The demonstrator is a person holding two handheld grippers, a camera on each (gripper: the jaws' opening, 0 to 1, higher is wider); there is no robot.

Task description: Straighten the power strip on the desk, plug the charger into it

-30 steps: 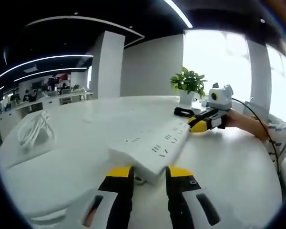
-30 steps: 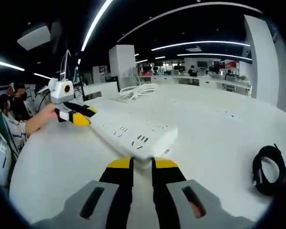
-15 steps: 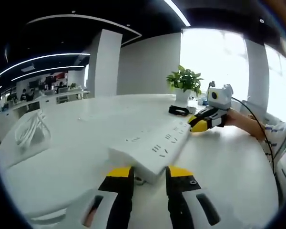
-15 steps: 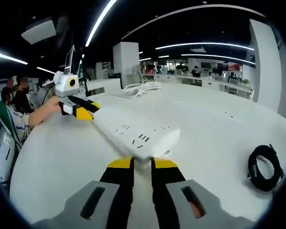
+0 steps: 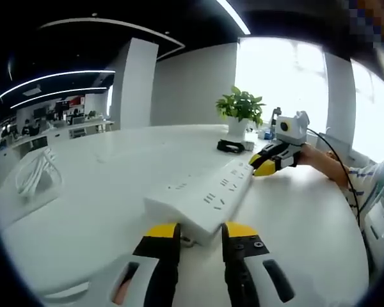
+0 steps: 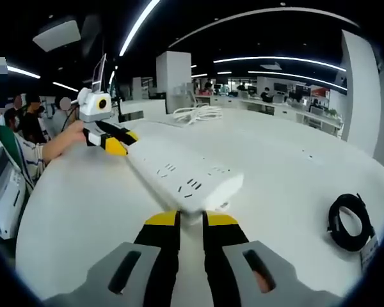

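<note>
The power strip [image 5: 201, 201] lies in the middle of the left gripper view, a long white bar running from just above the yellow tips toward the upper right, sockets facing up on the white worktop [image 5: 89, 217]. Each end is pinched: the left claw [image 5: 193, 231] is closed on the near end in its own view, and the right claw [image 6: 191, 220] is closed on the opposite end in the right gripper view, with the other gripper showing at the strip's far end in each picture. A hand [image 6: 63, 142] steers the far gripper at the upper left of the right gripper view. To square the strip well, I judge both ends should turn together, low and flat, so the body does not twist or lift. A coil of white cable [image 5: 35, 176] sits at the left of the left gripper view, a coiled black cable [image 6: 349, 222] at the right of the right gripper view, and a potted plant [image 5: 240, 112] stands beyond the strip. Which of these belongs to the charger cannot be told.
</note>
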